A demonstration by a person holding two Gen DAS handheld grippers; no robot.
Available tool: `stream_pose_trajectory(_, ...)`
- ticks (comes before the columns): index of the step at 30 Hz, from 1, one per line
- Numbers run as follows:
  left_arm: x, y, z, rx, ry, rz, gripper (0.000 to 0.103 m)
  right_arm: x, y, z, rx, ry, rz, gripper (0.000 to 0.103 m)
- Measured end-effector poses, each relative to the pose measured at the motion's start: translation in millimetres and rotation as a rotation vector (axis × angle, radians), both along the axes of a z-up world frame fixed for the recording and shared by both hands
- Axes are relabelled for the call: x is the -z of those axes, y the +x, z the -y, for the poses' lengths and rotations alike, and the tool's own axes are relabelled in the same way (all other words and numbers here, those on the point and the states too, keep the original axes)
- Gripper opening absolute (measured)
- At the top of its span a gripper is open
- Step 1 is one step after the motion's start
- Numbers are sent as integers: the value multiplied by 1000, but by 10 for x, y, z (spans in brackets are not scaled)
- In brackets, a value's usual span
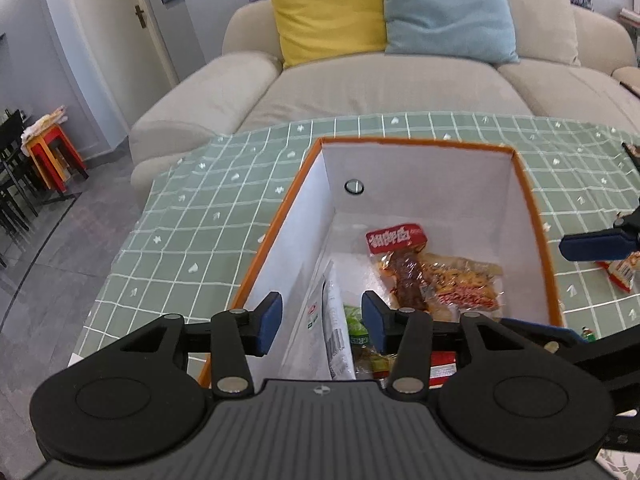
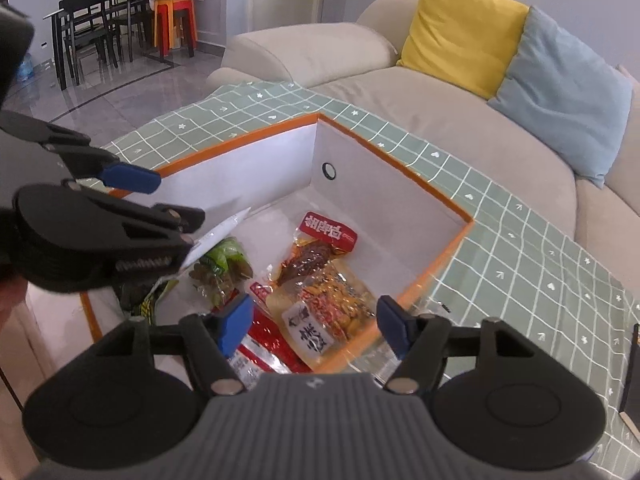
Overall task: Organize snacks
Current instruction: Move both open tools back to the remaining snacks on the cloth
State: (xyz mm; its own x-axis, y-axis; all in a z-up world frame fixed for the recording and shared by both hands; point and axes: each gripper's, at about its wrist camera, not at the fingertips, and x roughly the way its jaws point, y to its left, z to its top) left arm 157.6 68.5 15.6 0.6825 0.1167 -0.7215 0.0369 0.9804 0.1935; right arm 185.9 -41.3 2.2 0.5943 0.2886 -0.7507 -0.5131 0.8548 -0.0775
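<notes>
An orange-rimmed box with white walls (image 1: 416, 184) (image 2: 372, 184) stands on the green checked tablecloth. Several snack packets lie in it: a red-topped meat snack (image 1: 400, 256) (image 2: 320, 246), a yellow packet (image 1: 464, 280) (image 2: 332, 308), a green packet (image 2: 224, 262) and a white bag (image 1: 334, 336) leaning on the left wall. My left gripper (image 1: 322, 322) is open and empty over the box's near left edge; it also shows in the right wrist view (image 2: 160, 200). My right gripper (image 2: 314, 322) is open and empty over the box's near corner.
A red-and-white snack packet (image 1: 620, 274) lies on the tablecloth (image 1: 200, 220) right of the box, under a blue fingertip (image 1: 596, 244) of my right gripper. A beige sofa (image 1: 360, 88) with yellow and blue cushions is behind the table. Dark chairs and stools stand far left.
</notes>
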Motion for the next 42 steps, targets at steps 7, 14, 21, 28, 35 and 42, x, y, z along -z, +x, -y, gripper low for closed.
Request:
stream_pose_trajectory(7,-238,-290,219,76,-64,93,56,-98,-255,395,45,35,27,69)
stream_pose_trajectory(14,-343,-562,590,197,-155,131,56,-84,-500,895,135,50,17,71)
stream_pose_trajectory(21,-269,-715,935,275,-213,107,56,33,-702,1267,210,24,10,72)
stream_pose_trajectory(28,-58,-831,1116,309,-259,40,56,190,-905,1562,321,73,4,72)
stream_pose_trajectory(35,205,-969,1266,371,-213,-16,56,477,-999,1704,424,83,-41,72)
stream_pose_trajectory(42,483,-1057,1257,371,-201,-68,56,699,-1130,1674,410,72,-134,75)
